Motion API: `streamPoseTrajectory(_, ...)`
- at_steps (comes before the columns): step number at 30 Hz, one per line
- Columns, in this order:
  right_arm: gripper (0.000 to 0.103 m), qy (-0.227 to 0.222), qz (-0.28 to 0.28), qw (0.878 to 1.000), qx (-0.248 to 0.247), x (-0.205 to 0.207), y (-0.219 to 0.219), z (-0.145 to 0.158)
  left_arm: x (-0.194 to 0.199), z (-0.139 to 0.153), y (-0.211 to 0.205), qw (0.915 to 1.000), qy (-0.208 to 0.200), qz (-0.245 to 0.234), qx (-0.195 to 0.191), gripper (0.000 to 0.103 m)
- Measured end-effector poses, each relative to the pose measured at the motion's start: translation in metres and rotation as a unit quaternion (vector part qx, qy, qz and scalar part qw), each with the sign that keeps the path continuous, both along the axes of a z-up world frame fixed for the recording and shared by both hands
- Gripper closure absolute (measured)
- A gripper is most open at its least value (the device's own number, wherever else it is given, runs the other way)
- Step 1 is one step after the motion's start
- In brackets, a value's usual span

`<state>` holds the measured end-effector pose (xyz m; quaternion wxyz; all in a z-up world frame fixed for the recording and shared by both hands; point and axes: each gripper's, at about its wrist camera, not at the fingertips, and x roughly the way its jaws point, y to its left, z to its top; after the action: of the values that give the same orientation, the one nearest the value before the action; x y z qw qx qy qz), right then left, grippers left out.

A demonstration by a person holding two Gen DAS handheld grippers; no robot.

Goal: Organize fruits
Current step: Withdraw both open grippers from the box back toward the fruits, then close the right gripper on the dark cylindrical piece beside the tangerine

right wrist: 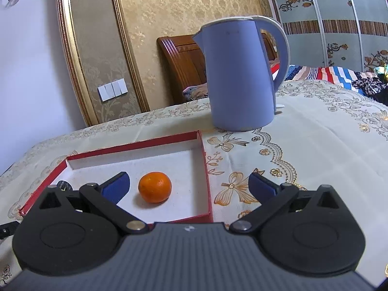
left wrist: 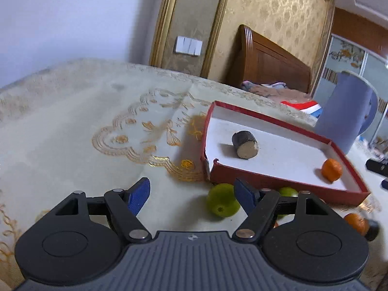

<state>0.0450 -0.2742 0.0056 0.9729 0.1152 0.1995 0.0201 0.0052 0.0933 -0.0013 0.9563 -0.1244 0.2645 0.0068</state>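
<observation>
With one orange (right wrist: 154,187) lying in the red tray (left wrist: 266,183), two green fruits (left wrist: 222,200) are waiting outside on the desk (left wrist: 72,133), both grippers' fingers (left wrist: 140,195) standing open and empty.

Home bedroom: wooden headboard (left wrist: 266,58), wardrobe (right wrist: 339,24).

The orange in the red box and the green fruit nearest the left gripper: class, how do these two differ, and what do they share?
Colour: the orange is bright orange; the green fruit is yellow-green.
Place: the orange lies inside the red box, near a corner; the green fruit lies outside it on the tablecloth, against its front wall.
Size: the green fruit looks bigger here, though it is nearer the camera.
Shared: both are round, whole and unheld.
</observation>
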Motion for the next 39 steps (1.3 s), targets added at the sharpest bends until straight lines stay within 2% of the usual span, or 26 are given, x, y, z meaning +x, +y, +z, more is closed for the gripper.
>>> streamPoseTrajectory(4, 0.000, 0.006, 0.002, 1.000, 0.002, 0.001, -0.001, -0.001, -0.005, 0.001, -0.007, 0.9997, -0.013, -0.010, 0.016, 0.027)
streamPoseTrajectory(7, 0.000, 0.011, 0.005, 1.000, 0.005, 0.002, -0.001, -0.001, -0.007, 0.002, -0.019, 0.9984, -0.020, -0.024, 0.046, 0.027)
streamPoseTrajectory(11, 0.000, 0.008, 0.006, 1.000, 0.004, 0.001, 0.000, -0.001, 0.003, -0.001, -0.029, 0.9959, 0.014, -0.023, 0.086, 0.027)
streamPoseTrajectory(16, 0.000, 0.012, 0.009, 1.000, 0.006, 0.002, 0.000, -0.001, 0.010, -0.003, -0.029, 0.9952, 0.032, -0.021, 0.090, 0.027)
streamPoseTrajectory(21, 0.000, 0.013, 0.010, 1.000, 0.005, 0.001, 0.001, -0.001, 0.018, -0.009, -0.035, 0.9915, 0.057, -0.031, 0.113, 0.027)
streamPoseTrajectory(26, 0.000, 0.015, 0.010, 1.000, 0.006, 0.002, 0.000, -0.002, 0.015, -0.009, -0.033, 0.9923, 0.053, -0.035, 0.107, 0.027)
streamPoseTrajectory(30, 0.000, 0.016, 0.009, 1.000, 0.005, 0.002, 0.001, -0.002, 0.010, -0.009, -0.030, 0.9934, 0.047, -0.033, 0.099, 0.038)
streamPoseTrajectory(39, 0.000, 0.017, 0.009, 1.000, -0.006, -0.006, -0.003, -0.001, 0.009, -0.008, -0.028, 0.9939, 0.043, -0.043, 0.092, 0.038)
